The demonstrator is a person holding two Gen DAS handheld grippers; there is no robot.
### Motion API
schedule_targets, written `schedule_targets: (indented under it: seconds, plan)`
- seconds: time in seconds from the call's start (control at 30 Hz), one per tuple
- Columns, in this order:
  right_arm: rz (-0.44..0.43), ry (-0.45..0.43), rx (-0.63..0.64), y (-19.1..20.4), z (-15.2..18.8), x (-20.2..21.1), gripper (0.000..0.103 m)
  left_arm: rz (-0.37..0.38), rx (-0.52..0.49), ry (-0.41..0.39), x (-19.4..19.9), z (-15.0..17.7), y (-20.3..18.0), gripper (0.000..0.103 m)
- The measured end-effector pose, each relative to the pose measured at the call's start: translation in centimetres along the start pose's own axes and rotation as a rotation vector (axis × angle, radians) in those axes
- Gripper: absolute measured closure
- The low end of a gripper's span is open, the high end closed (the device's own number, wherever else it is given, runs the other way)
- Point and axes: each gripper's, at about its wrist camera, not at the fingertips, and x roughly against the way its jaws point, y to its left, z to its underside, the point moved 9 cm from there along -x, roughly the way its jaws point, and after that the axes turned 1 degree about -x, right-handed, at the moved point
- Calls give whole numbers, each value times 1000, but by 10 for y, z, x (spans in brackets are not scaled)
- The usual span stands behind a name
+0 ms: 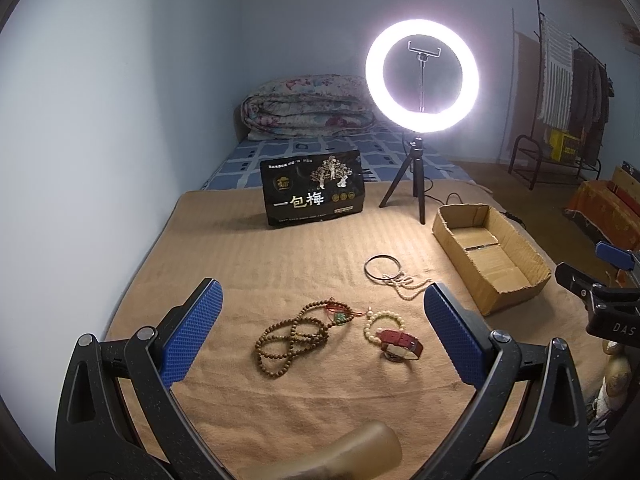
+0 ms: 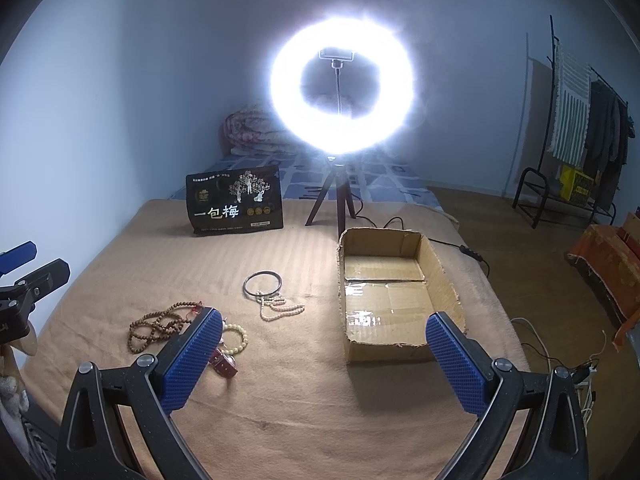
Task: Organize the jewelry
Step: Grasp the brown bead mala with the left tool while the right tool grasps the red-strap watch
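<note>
Left gripper spread wide over the blanket, gripping nothing; brown beads, pale bracelet and red watch between its fingers. Right gripper likewise agape and empty. Bangle, pearls beyond; box right, empty.

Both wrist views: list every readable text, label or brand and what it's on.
"一包梅": large white characters on the black pouch standing on the tan blanket.
"DAS": on the black body of the right gripper, at the right edge of the left wrist view; the word is cut off there.
Small print and round emblems on the pouch: too small to read.
Yellow box under the clothes rack: markings blurred.
Cardboard box: no text visible.
</note>
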Motion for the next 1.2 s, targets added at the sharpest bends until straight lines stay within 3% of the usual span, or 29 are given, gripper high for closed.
schedule_targets:
  seconds: [0.43,0.7,0.97,1.2]
  plan:
    - [-125,52,31,23,12,-36,0,-10,73,109,-56,13,47,1]
    - [-197,131,59,38,23,-64,0,28,158,232,-103,40,76,6]
    - [-245,200,115,58,39,-92,3,88,226,366,-134,74,80,6]
    - [-271,246,182,77,53,-111,3,68,321,473,-162,103,92,6]
